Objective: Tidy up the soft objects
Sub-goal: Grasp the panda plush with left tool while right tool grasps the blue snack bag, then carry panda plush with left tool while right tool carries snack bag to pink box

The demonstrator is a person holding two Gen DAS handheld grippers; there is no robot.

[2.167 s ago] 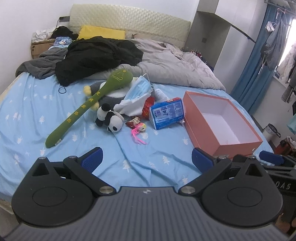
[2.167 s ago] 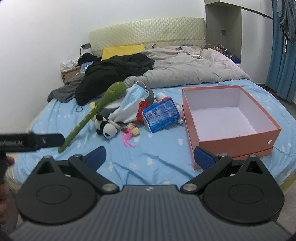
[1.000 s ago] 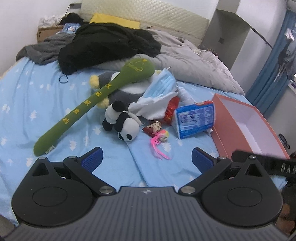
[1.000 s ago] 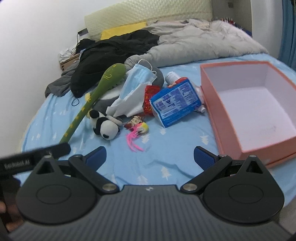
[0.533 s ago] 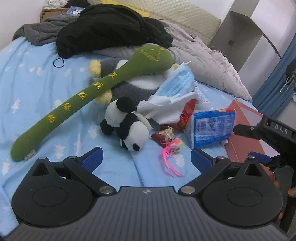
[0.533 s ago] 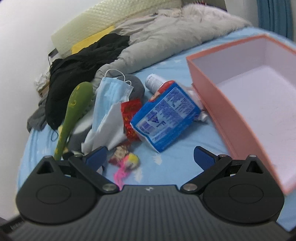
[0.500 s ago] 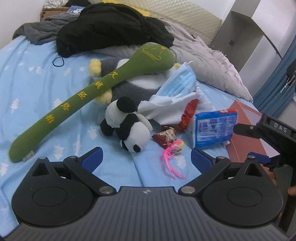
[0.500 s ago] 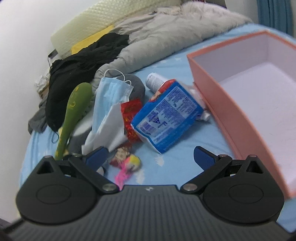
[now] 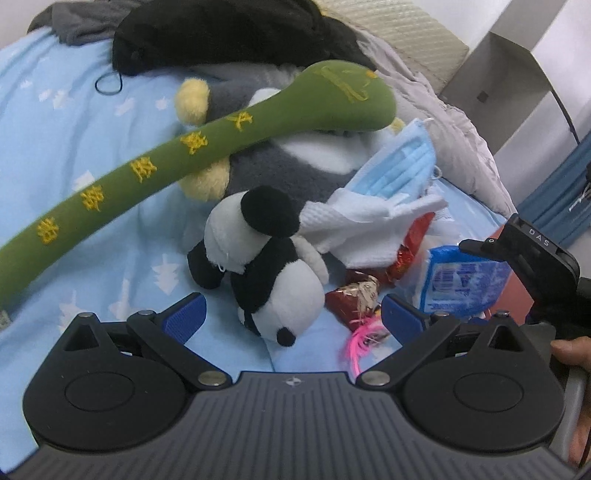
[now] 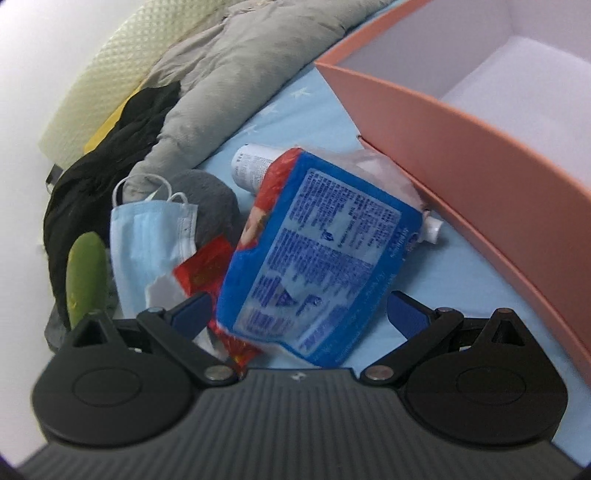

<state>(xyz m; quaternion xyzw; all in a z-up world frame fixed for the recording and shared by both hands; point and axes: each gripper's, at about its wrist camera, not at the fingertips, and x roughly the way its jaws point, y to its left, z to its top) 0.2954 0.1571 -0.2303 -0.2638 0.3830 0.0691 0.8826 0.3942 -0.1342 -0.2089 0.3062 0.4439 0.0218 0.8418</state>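
Observation:
A small panda plush [image 9: 273,269] lies on the blue bed sheet [image 9: 74,147], its lower end between the open fingers of my left gripper [image 9: 291,319]. A long green plush stick [image 9: 207,144] lies behind it over a grey plush [image 9: 280,170]. A blue face mask [image 9: 399,166] and white cloth [image 9: 369,225] lie to the right. My right gripper [image 10: 299,314] is open, with the near end of a blue tissue pack [image 10: 321,251] between its fingers. The pack also shows in the left wrist view [image 9: 461,280]. The orange box [image 10: 461,122] stands open on the right.
Red wrappers [image 10: 207,269], a pink tassel toy [image 9: 362,336] and a white tube [image 10: 251,166] lie among the pile. A grey duvet [image 10: 236,62] and black clothes [image 9: 207,33] lie behind. The right gripper's body [image 9: 535,258] shows at the right edge of the left wrist view.
Both grippers have moved forward and down toward the bed. The left now straddles the panda plush, the right straddles the blue tissue pack. Both stay open.

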